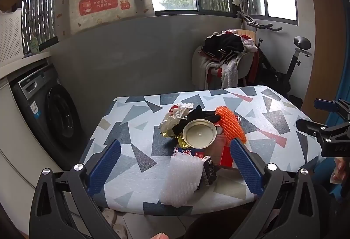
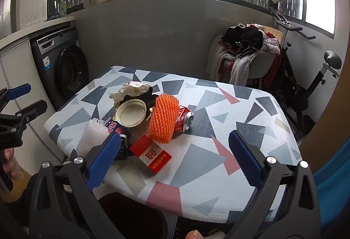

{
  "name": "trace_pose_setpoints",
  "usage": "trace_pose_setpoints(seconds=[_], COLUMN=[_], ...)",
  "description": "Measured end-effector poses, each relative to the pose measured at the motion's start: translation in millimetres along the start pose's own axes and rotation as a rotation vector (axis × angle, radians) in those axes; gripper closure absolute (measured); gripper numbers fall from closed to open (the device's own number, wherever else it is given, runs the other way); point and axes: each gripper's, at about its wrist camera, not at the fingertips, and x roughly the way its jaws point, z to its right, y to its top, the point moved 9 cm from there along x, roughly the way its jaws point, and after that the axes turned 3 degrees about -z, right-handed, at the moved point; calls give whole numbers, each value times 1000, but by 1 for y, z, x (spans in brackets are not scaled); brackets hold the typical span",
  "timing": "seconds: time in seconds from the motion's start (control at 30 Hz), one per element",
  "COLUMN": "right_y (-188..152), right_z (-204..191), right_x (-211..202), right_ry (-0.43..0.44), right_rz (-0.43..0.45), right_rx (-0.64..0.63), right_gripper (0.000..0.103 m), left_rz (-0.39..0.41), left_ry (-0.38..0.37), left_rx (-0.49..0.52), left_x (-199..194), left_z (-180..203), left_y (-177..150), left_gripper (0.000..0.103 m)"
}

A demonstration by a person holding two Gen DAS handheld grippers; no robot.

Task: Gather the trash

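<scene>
A heap of trash lies on the patterned table (image 1: 273, 121) (image 2: 218, 151): a round cream lid (image 1: 199, 133) (image 2: 132, 113), an orange foam net (image 1: 229, 124) (image 2: 164, 117), a white foam net (image 1: 181, 181) (image 2: 93, 136), a red box (image 2: 151, 155), a crushed red can (image 2: 184, 120), crumpled paper (image 1: 176, 115) (image 2: 132, 90) and a small dark carton (image 1: 209, 170). My left gripper (image 1: 175, 164) is open, above the table's near edge, around the white net. My right gripper (image 2: 175, 160) is open and empty, above the near edge by the red box.
A dark bin (image 2: 133, 217) stands under the table's near edge. A washing machine (image 1: 54, 114) is at the left. A chair piled with clothes (image 2: 247, 53) and an exercise bike (image 2: 306, 77) stand behind the table at the right.
</scene>
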Motion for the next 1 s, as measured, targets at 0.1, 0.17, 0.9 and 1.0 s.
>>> trace_pose_setpoints(seconds=[0.1, 0.17, 0.9, 1.0], right_y=[0, 1, 5, 5], right_z=[0, 0, 3, 2], right_x=[0, 0, -1, 0], right_ry=[-2, -2, -5, -5], right_rz=[-4, -2, -1, 0], right_rx=[-1, -1, -3, -4], right_gripper=[6, 6, 6, 6], left_rz=[2, 2, 0, 2], left_ry=[0, 2, 2, 1], left_rx=[-1, 0, -7, -11], left_x=[0, 0, 0, -1], left_z=[0, 0, 0, 0], left_y=[0, 0, 6, 4], left_gripper=[5, 5, 5, 5])
